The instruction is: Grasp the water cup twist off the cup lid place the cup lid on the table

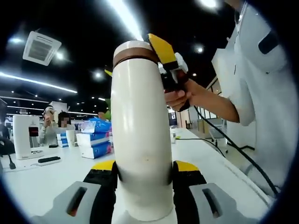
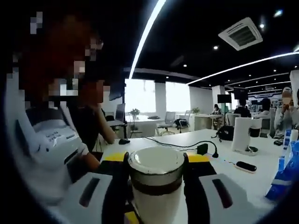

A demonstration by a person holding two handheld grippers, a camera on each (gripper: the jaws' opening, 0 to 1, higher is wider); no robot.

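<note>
Now my left gripper [image 1: 144, 179] clamps the upright cup [image 1: 140, 140] at frame centre; my right gripper [image 2: 155, 175] pinches its lid [image 2: 155, 170] on top.

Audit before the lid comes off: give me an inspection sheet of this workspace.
Surface: white table, long.
Job's things: cream cup held upright off the table; lid above a brown band, on.
Clutter: tissue packs, white box, black remote, mouse.
Grippers: left gripper shut on cup body; right gripper shut on lid.
Cables: black cable trailing from the right gripper; cable with adapter on the table.
Surroundings: open office, dark ceiling with strip lights, seated people at desks.
</note>
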